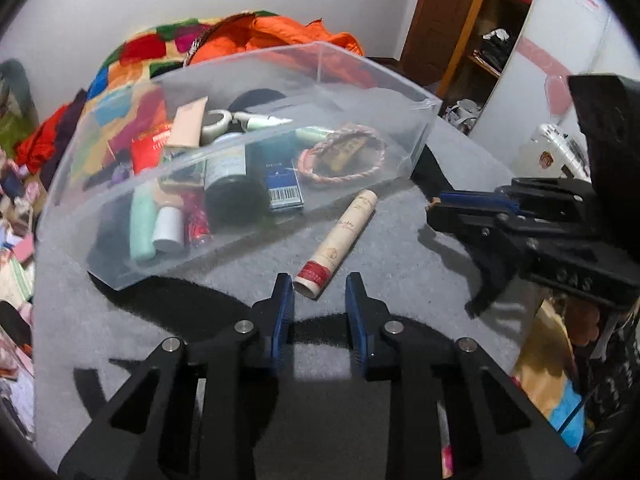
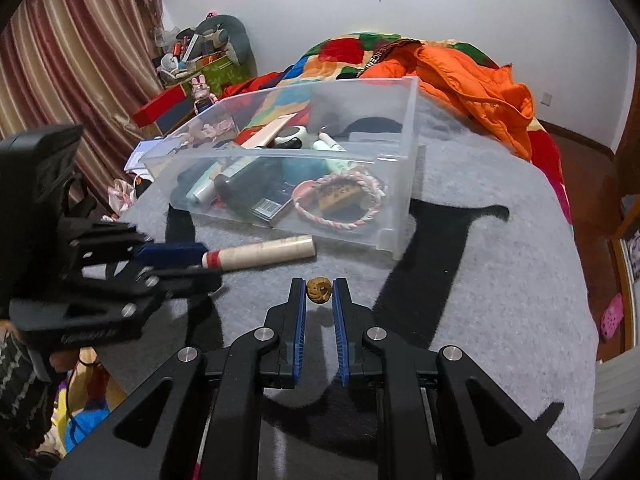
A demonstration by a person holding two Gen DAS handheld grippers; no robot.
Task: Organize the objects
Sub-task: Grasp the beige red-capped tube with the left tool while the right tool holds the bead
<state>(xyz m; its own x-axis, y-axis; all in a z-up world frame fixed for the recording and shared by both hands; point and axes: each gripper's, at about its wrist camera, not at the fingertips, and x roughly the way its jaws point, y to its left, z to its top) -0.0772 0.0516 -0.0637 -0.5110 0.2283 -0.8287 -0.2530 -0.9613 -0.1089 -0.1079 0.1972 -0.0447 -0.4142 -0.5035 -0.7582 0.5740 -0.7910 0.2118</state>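
A grey blanket (image 2: 500,280) is shown bearing a clear plastic bin (image 2: 396,152), already filled with bottles, a boxed item and a braided bracelet (image 2: 340,200); beyond lies an orange jacket (image 2: 480,80). A cream tube (image 1: 340,236) lies on the blanket just outside the bin's near wall; the left gripper (image 1: 320,292), jaws parted and empty, is poised at its red-banded end. A small brown bead (image 2: 319,289) is pinched at the very tips of the right gripper (image 2: 319,292); being round and barely seated, it is judged liable to slip. The bin's near wall must be cleared.
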